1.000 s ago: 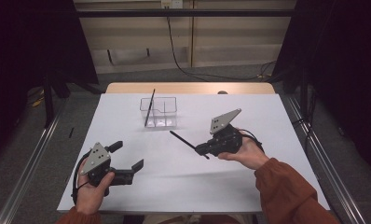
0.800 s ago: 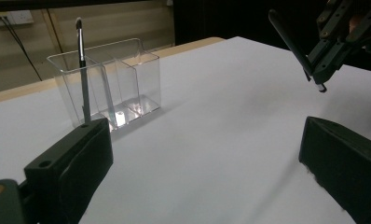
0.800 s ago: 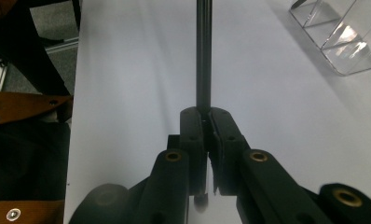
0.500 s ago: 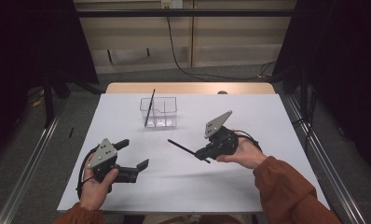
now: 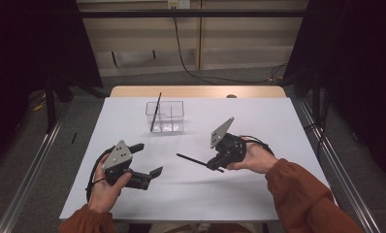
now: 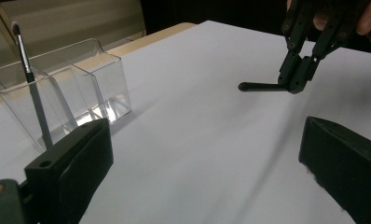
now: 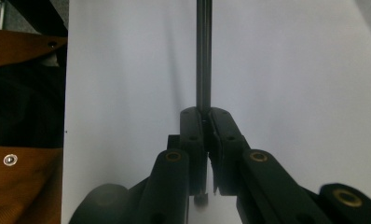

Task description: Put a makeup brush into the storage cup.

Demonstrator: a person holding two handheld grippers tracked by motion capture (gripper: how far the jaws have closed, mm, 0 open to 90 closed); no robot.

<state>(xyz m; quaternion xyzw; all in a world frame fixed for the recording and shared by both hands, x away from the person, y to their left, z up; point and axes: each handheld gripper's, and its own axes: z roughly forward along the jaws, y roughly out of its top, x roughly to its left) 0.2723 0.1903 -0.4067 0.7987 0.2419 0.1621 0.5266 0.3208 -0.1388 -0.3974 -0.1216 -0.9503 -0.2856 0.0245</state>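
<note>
White tabletop (image 5: pixel 278 126) on a wooden edge. Grey floor (image 5: pixel 133 80), pale wall panels (image 5: pixel 230 43) behind. Black curtains (image 5: pixel 31 48) either side.
</note>
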